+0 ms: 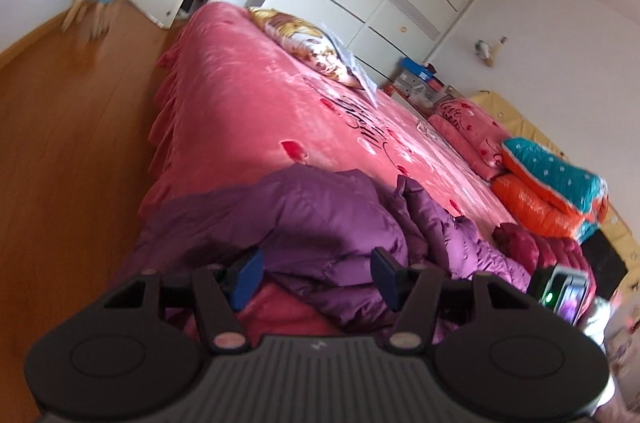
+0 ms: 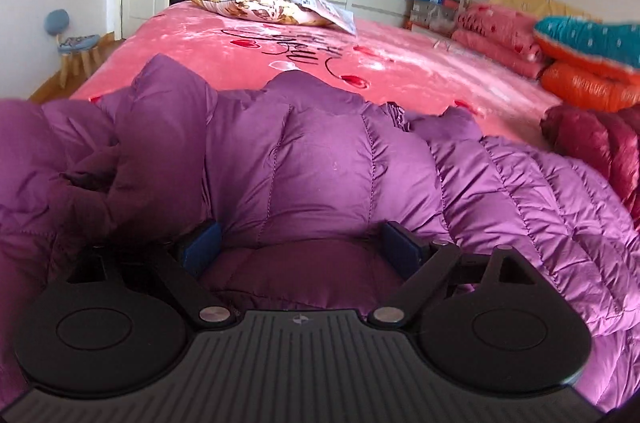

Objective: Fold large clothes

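Bright daylight, soft shadows; fisheye warping at edges; motion blur, left view tilted.

Down jacket (image 2: 320, 159) on bed (image 2: 400, 79) near edge; pillow (image 2: 256, 3) behind, folded quilts (image 2: 592, 63) to right.

Black ribbed claw (image 2: 300, 243), blue pads (image 2: 202, 247)

Purple quilted down coat (image 2: 320, 159) lies crumpled on the bed's near edge; sleeve trailing toward three o'clock.
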Demonstrator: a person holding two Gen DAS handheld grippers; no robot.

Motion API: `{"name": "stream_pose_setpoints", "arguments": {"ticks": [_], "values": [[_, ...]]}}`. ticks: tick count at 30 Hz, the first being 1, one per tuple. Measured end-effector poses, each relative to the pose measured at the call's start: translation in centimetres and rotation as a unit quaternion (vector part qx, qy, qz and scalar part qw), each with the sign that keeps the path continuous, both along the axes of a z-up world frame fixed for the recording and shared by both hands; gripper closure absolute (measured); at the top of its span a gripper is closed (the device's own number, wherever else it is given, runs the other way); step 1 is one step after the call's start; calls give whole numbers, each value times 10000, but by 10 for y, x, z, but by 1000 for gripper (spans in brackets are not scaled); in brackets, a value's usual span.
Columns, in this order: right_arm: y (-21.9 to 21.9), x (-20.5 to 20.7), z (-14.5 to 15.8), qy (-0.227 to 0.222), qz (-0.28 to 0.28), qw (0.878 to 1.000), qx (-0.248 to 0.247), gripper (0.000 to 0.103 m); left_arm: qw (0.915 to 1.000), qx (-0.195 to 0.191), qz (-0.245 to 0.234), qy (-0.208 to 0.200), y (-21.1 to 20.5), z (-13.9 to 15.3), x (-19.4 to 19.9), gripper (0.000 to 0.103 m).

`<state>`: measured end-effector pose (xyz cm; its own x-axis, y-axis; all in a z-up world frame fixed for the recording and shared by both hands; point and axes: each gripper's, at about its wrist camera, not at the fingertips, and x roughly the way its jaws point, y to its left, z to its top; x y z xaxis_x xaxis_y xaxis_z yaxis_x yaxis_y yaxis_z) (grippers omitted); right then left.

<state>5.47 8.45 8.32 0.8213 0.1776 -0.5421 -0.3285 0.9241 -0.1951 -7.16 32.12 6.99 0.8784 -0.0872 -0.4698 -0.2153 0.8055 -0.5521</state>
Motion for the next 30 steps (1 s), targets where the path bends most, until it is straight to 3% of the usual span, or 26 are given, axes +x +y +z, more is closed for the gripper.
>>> {"name": "stream_pose_setpoints", "arguments": {"ticks": [8, 14, 19, 23, 30], "values": [[-17, -20, 21, 18, -136, 9999, -103, 0, 9993, 1, -239, 288, -9, -8, -5, 38], [-57, -87, 49, -450, -529, 9976, 16, 0, 9985, 146, -93, 512, 5, -16, -21, 36], [-103, -139, 52, -580, -1029, 9927, 227, 0, 9956, 540, 199, 740, 23, -24, -37, 36], [-142, -166, 45, -300, -1414, 9859, 846, 0, 9915, 830, 263, 966, 35, -38, -46, 26], [-155, -181, 25, 103, -1536, 9794, 1304, 0, 9775, 1640, 294, 1297, 34, -60, -30, 26]]}}
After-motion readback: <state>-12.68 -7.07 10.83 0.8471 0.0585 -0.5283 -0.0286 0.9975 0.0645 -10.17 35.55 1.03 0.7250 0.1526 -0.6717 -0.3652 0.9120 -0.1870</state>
